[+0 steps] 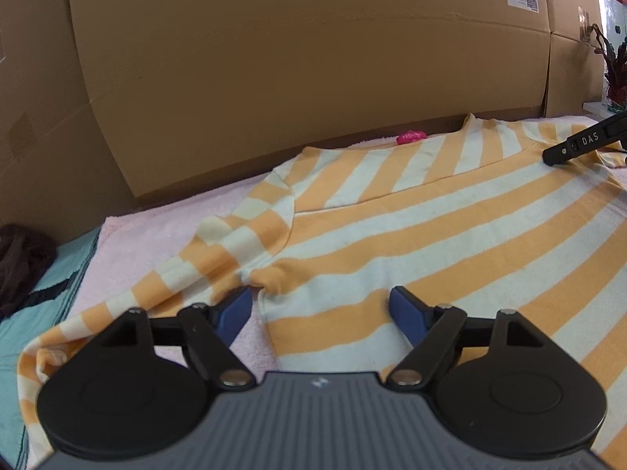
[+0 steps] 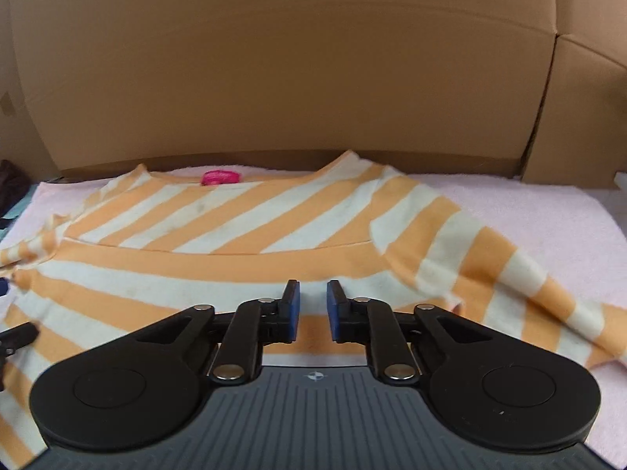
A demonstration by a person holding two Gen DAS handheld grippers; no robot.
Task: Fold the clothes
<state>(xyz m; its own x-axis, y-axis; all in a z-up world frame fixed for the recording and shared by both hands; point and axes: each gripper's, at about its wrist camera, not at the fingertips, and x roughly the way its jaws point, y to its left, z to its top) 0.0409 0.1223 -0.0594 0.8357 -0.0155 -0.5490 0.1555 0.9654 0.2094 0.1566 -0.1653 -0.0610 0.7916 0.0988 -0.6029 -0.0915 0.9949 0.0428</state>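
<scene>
I'm looking at the shirt (image 2: 219,258), orange and cream stripes, lying spread flat on the pink towel (image 2: 548,227), neck toward the boxes, both sleeves angling out to the sides. I'm judging it light, soft knit, limp: it's going to drape and bunch, not hold a crease line by itself, and the terry under it is likely grabbing a bit. Best holds, I think, are seams and edges: shoulder, sleeve cuff, armpit seam, hem.

My left gripper (image 1: 320,313) is hanging low over the armpit where the sleeve (image 1: 156,286) is joining the body, fingers spread wide, gripping nothing; cloth is puckering just there. My right gripper (image 2: 313,305) is sitting over the chest near the other armpit, fingers parted with a narrow gap, nothing between them.

A pink tag (image 2: 220,177) is showing at the neckline. Cardboard boxes (image 2: 298,62) are standing right behind the collar, so I'm having little room to push forward. A dark bundle (image 1: 19,258) is lying off the towel on teal cloth (image 1: 23,337), well clear. A plant (image 1: 615,66) is far right.
</scene>
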